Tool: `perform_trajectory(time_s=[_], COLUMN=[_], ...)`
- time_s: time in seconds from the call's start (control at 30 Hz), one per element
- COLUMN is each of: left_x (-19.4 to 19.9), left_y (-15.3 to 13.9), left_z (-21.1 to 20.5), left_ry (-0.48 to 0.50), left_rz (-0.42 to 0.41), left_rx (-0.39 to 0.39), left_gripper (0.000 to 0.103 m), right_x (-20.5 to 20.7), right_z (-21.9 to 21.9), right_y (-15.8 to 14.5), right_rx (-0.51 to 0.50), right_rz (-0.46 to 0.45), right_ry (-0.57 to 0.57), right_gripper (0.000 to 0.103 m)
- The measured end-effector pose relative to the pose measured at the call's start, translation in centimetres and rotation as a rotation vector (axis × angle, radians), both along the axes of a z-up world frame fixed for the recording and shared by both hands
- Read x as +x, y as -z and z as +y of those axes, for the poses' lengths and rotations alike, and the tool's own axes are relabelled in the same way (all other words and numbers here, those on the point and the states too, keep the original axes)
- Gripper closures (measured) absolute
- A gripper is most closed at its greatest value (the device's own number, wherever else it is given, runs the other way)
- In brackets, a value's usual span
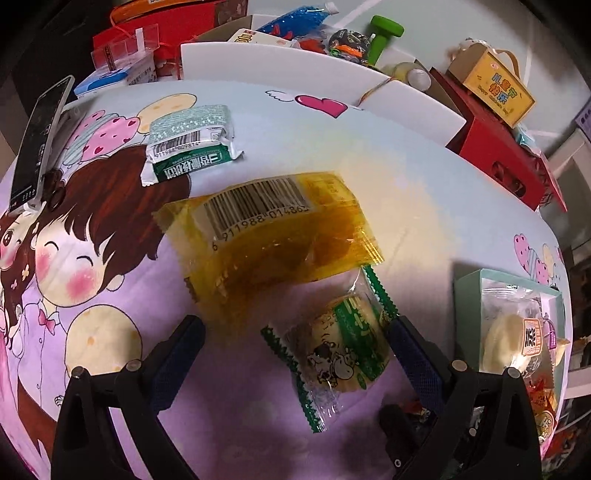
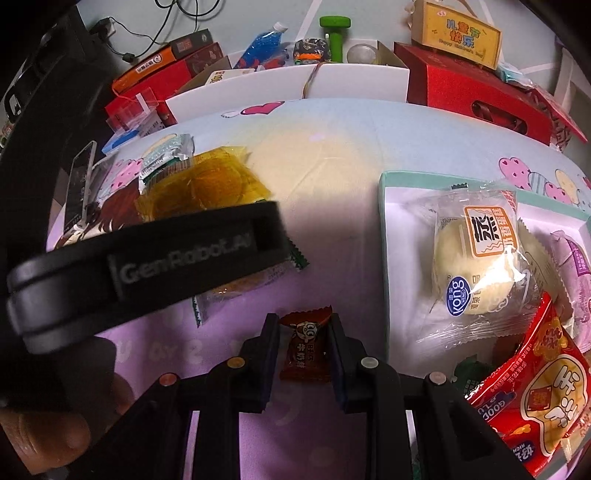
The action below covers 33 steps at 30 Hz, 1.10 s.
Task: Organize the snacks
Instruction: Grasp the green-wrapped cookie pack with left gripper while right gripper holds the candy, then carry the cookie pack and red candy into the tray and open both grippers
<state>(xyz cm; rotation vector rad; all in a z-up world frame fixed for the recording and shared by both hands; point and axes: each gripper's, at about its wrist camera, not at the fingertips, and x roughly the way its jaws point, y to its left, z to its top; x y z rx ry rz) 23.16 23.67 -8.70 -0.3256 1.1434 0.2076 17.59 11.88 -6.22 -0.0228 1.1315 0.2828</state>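
Note:
My left gripper (image 1: 295, 332) is open over the cartoon-print cloth. A clear, green-edged cake packet (image 1: 343, 350) with a cow drawing lies between its fingers, nearer the right one. A yellow packet (image 1: 273, 236) lies just beyond and partly over it, and a green-and-white packet (image 1: 188, 144) lies farther back. My right gripper (image 2: 304, 332) is shut on a small red-brown candy (image 2: 304, 350). The teal-rimmed white box (image 2: 384, 184) to its right holds a bun packet (image 2: 476, 258), a red packet (image 2: 535, 387) and a purple one (image 2: 576, 266). The left gripper's black body (image 2: 147, 266) hides most of the cake packet in the right wrist view.
A phone (image 1: 37, 140) stands propped at the left edge. White panels (image 1: 280, 62) wall off the back, with red boxes (image 2: 472, 92), a yellow carton (image 2: 458, 33), a blue bottle and a green dumbbell (image 2: 336, 33) behind. A hand (image 2: 40, 435) shows at lower left.

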Motion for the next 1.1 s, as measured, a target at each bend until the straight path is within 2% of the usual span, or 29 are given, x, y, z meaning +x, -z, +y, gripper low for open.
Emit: perform_trajectory(time_s=[0.1, 0.33, 0.37, 0.57, 0.73, 0.8, 0.87, 0.9, 1.0, 1.1], left_x=[-0.6, -1.7, -1.8, -3.2, -3.7, -3.3, -2.7, -2.3, -1.1, 0.0], left_y=[-0.4, -1.4, -1.5, -2.3, -2.4, -2.1, -1.8, -1.8, -1.4, -0.8], left_z=[0.5, 0.8, 0.9, 1.9, 2.7, 2.8, 2.9, 2.8, 1.9, 0.6], left_ry=[-0.009, 0.002, 0.001, -0.034, -0.054, -0.065, -0.076, -0.071, -0.034, -0.002], left_rz=[-0.001, -0.042, -0.043, -0.058, -0.069, -0.073, -0.085, -0.087, -0.077, -0.043], left_rx=[-0.001, -0.055, -0.047, -0.058, -0.100, -0.134, -0.160, -0.161, -0.129, -0.052], left_gripper=[0.008, 0.048, 0.049, 0.073, 0.073, 0.062, 0.036, 0.033, 0.033, 0.031], right_x=[-0.1, -0.3, -0.3, -0.6, -0.8, -0.8, -0.9, -0.8, -0.7, -0.6], right_z=[-0.1, -0.5, -0.5, -1.1, -1.4, -1.6, -1.7, -1.6, -1.6, -1.6], right_y=[-0.1, -0.4, -0.4, -1.2, -1.3, -1.4, -1.4, -1.4, -1.3, -1.2], right_rx=[0.002, 0.005, 0.006, 0.036, 0.047, 0.053, 0.058, 0.058, 0.060, 0.061], right_rz=[0.002, 0.006, 0.005, 0.001, 0.005, 0.004, 0.005, 0.006, 0.008, 0.010], right_ry=[0.000, 0.001, 0.002, 0.005, 0.003, 0.004, 0.005, 0.004, 0.002, 0.001], right_gripper=[0.076, 0.076, 0.076, 0.076, 0.076, 0.076, 0.076, 0.076, 0.076, 0.076])
